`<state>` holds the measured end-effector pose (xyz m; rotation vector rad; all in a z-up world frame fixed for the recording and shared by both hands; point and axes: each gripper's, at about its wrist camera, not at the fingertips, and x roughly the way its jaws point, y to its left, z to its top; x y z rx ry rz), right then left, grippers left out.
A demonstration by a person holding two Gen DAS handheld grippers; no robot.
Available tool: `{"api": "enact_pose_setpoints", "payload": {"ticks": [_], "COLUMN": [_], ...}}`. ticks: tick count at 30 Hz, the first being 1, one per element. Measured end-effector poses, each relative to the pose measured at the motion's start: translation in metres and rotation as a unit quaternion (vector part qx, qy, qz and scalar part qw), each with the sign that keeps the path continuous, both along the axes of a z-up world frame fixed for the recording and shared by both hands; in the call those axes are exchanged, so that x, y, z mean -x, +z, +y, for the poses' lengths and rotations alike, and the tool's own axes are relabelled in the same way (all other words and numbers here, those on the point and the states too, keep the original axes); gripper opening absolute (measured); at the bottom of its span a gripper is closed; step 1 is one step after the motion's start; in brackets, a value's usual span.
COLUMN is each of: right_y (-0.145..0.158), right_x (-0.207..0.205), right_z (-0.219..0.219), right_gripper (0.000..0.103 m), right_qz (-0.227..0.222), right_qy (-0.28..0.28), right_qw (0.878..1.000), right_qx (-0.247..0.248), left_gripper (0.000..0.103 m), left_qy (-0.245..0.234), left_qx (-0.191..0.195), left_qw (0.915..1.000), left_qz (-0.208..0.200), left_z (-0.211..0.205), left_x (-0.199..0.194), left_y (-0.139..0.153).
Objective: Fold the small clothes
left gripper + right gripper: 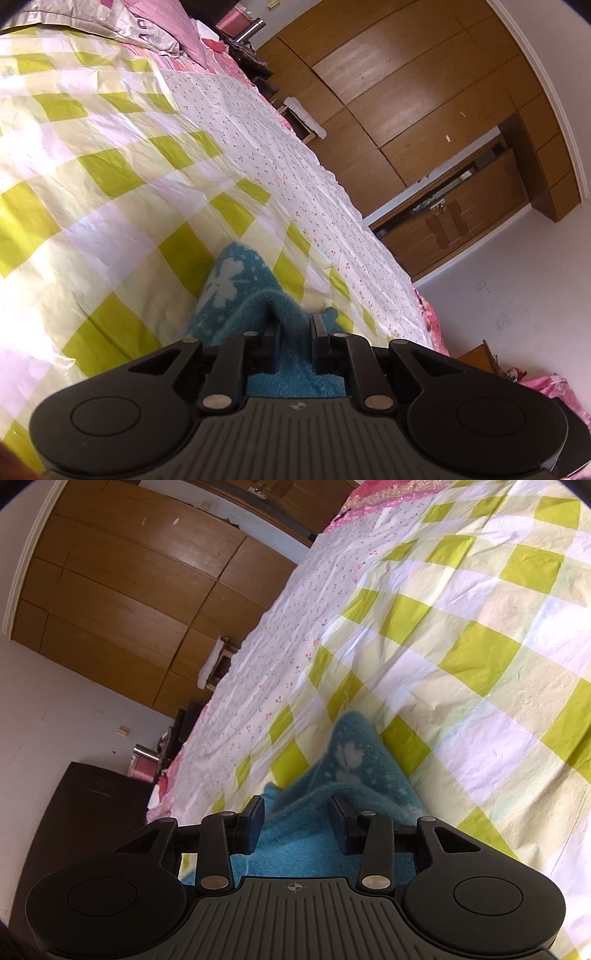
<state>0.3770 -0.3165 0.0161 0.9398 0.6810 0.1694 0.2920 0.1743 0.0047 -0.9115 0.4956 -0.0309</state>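
A small teal fleece garment (236,295) with pale flower prints lies on the bed's green-and-white checked sheet (92,177). My left gripper (293,332) is shut on a raised fold of the garment, which bunches between its black fingers (317,328). In the right wrist view the same teal garment (354,760) runs up between my right gripper's (299,812) fingers (255,812); the jaws stand wider apart with cloth draped between them, and I cannot tell if they pinch it.
A white floral sheet (280,155) covers the bed's far side. Pink pillows (159,22) lie at the head. A wooden wardrobe (424,92) stands beyond the bed, also in the right wrist view (122,590). A dark cabinet (88,805) stands beside the bed.
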Motion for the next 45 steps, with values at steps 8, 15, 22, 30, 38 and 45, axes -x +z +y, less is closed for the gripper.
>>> {"api": "enact_pose_setpoints", "payload": {"ticks": [8,15,22,30,38,45], "right_y": [0.016,0.023,0.013,0.009,-0.007,0.007], "right_x": [0.003,0.016,0.007,-0.008,-0.011,-0.001], "right_z": [0.005,0.018,0.04,0.059,0.026,0.028], "right_gripper": [0.042,0.042,0.042,0.02,0.014,0.03], "right_qz": [-0.025,-0.04,-0.032,-0.033,0.014,0.013], "right_qy": [0.009,0.021,0.055,0.078,0.012,0.006], "right_qw": [0.999,0.979,0.943,0.91,0.95,0.948], "right_qx": [0.035,0.2,0.327,0.406,0.312,0.319], "left_gripper": [0.02,0.023,0.027,0.026,0.014,0.014], "left_qy": [0.097,0.045,-0.038,-0.048,0.012,0.013], "left_qx": [-0.087,-0.204,-0.24,-0.315,-0.305,-0.289], "left_qw": [0.9914,0.9774,0.9701,0.947,0.9503,0.9553], "left_qz": [-0.009,-0.03,-0.004,0.04,0.059,0.059], "left_z": [0.006,-0.019,-0.049,-0.062,-0.047,-0.039], "left_x": [0.008,0.017,-0.003,-0.021,-0.006,0.017], "left_y": [0.015,0.033,0.018,0.0,-0.002,0.008]}}
